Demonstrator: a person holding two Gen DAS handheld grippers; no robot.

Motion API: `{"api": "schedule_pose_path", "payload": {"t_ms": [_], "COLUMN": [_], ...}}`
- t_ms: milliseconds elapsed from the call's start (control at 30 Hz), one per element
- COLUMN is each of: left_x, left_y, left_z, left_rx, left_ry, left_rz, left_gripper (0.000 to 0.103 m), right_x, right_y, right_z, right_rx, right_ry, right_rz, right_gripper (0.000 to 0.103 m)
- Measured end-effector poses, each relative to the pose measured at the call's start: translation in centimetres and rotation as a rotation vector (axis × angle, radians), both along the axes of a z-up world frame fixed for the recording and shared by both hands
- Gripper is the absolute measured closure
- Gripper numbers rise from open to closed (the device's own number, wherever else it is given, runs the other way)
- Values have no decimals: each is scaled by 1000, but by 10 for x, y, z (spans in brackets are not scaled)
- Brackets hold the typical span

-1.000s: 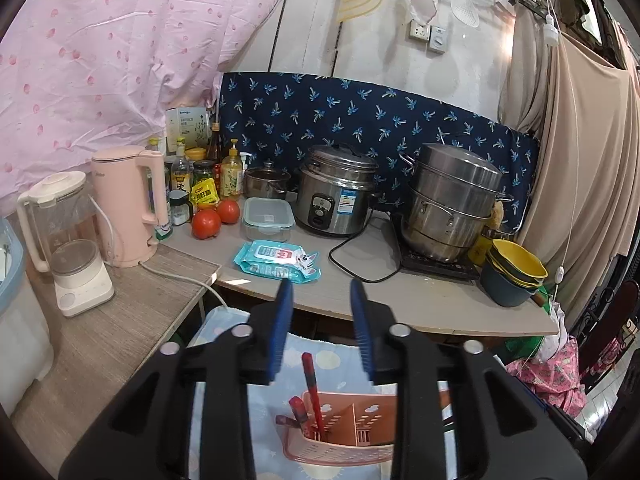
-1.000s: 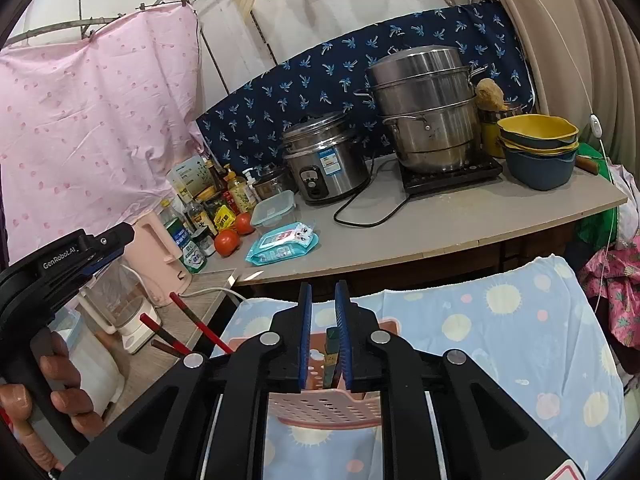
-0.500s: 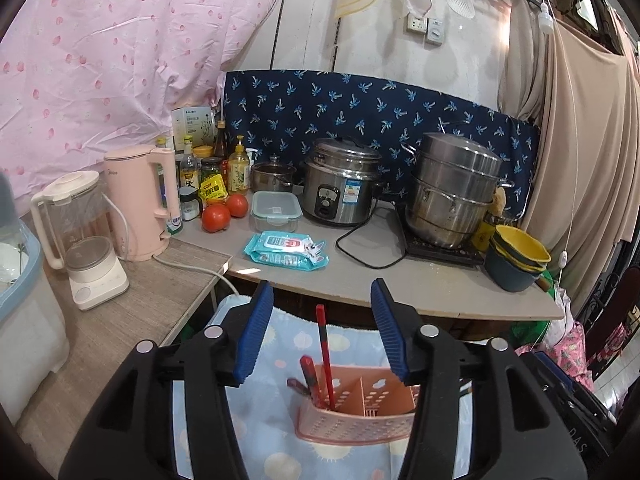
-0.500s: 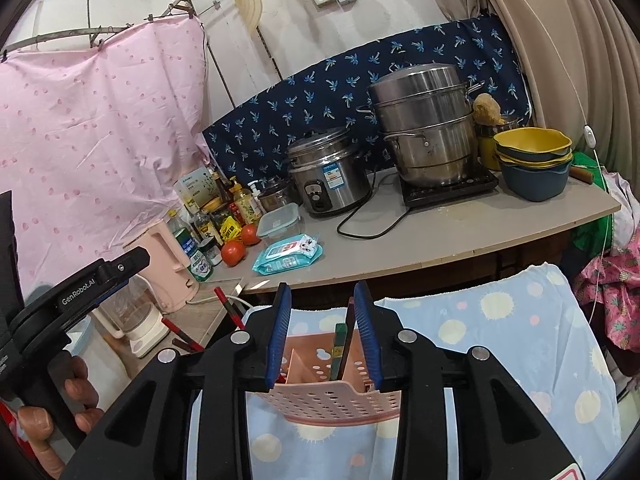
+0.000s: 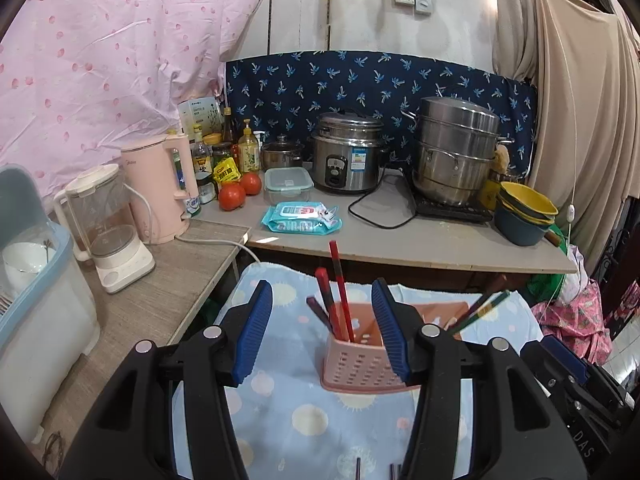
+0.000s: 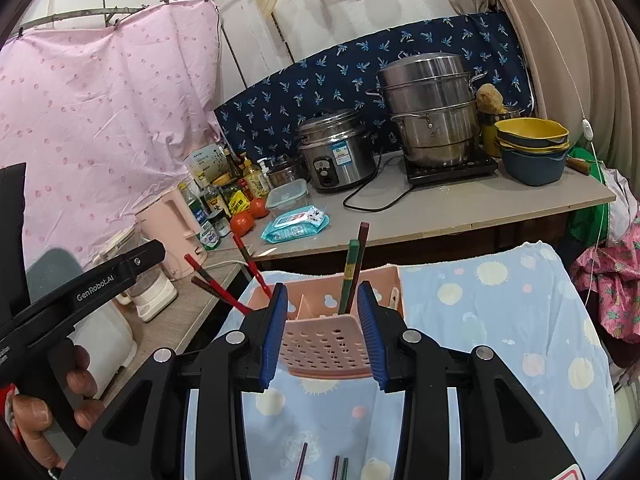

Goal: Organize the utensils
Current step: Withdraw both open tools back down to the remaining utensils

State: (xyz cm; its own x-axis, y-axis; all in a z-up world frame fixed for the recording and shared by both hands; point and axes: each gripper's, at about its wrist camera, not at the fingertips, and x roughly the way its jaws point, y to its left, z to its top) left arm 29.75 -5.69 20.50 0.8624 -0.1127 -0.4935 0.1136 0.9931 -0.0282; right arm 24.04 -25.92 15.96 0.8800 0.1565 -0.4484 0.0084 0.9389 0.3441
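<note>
Loose chopsticks lie on the cloth at the frame's bottom edge, below and behind both sets of jaws; next pick wants a low, end-on approach. Left gripper half open, empty. Right gripper partly open, empty. Beyond the tips stands the caddy: red sticks left compartment, green pair right.

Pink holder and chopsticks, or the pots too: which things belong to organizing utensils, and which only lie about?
Job: pink holder; red chopsticks; green chopsticks; loose chopsticks on the cloth.

Lying about: rice cooker; steamer pot; tomatoes; wipes pack; kettle.
</note>
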Motion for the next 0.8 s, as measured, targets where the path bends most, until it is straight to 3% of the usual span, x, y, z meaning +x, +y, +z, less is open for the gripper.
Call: {"api": "schedule_pose_path", "payload": {"t_ms": [800], "left_x": [-86], "left_y": [15], "left_z": [-54], "left_rx": [41], "left_ry": [119], "left_rz": [-7], "left_gripper": [54], "right_x": [-97], "right_y": [30], "right_z": [-56], "right_rx": [-72], "right_ry": [120], "right_rz": [55], "right_gripper": [67]}}
